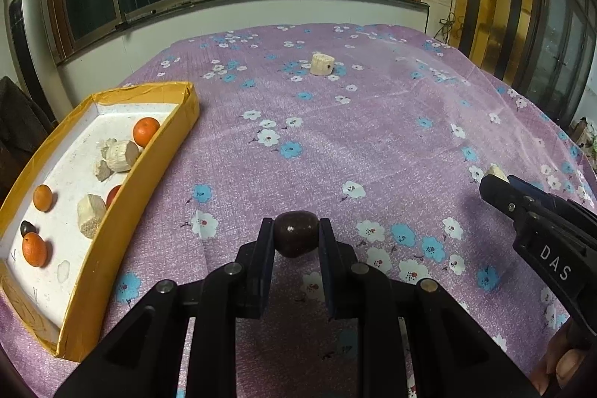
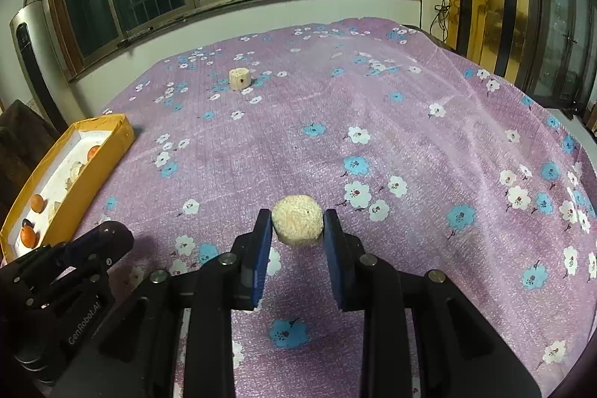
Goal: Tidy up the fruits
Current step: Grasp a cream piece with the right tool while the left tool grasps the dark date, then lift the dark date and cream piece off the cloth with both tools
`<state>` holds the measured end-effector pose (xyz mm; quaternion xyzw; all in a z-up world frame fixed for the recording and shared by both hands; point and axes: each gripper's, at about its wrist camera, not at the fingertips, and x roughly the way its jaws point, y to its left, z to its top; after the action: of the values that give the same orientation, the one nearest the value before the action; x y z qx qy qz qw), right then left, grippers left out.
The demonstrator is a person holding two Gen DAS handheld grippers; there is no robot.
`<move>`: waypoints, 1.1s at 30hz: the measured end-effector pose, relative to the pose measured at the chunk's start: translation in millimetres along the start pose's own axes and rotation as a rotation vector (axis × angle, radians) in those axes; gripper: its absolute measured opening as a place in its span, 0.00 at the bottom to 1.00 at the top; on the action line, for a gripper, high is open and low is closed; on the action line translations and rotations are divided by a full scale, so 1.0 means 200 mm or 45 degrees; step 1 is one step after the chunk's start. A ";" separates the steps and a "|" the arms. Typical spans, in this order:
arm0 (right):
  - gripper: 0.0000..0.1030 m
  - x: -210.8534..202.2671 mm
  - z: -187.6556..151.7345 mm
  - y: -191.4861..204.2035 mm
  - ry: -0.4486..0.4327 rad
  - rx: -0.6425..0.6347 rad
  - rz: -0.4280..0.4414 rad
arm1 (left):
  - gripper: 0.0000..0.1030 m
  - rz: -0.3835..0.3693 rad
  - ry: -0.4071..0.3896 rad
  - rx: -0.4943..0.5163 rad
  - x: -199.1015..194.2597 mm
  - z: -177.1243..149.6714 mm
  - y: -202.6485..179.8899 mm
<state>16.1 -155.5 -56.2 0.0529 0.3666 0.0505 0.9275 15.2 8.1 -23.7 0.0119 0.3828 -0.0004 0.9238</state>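
My left gripper is shut on a dark brown round fruit just above the purple flowered cloth. My right gripper is shut on a pale rough chunk; it shows at the right in the left wrist view. A yellow box with a white floor lies at the left; it holds three oranges, a red fruit, a small dark fruit and several pale chunks. The box also shows in the right wrist view.
One more pale chunk lies on the cloth at the far middle, also in the right wrist view. The table's far edge runs under a windowed wall. A dark chair stands left of the box.
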 end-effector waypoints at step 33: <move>0.29 -0.05 0.00 0.02 -0.073 -0.032 0.049 | 0.21 0.202 -0.081 -0.064 -0.06 0.00 0.04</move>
<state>7.5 -153.7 -48.9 0.0496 0.3382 0.0712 0.9371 6.6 15.3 -15.1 0.0190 0.3509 0.0818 0.9326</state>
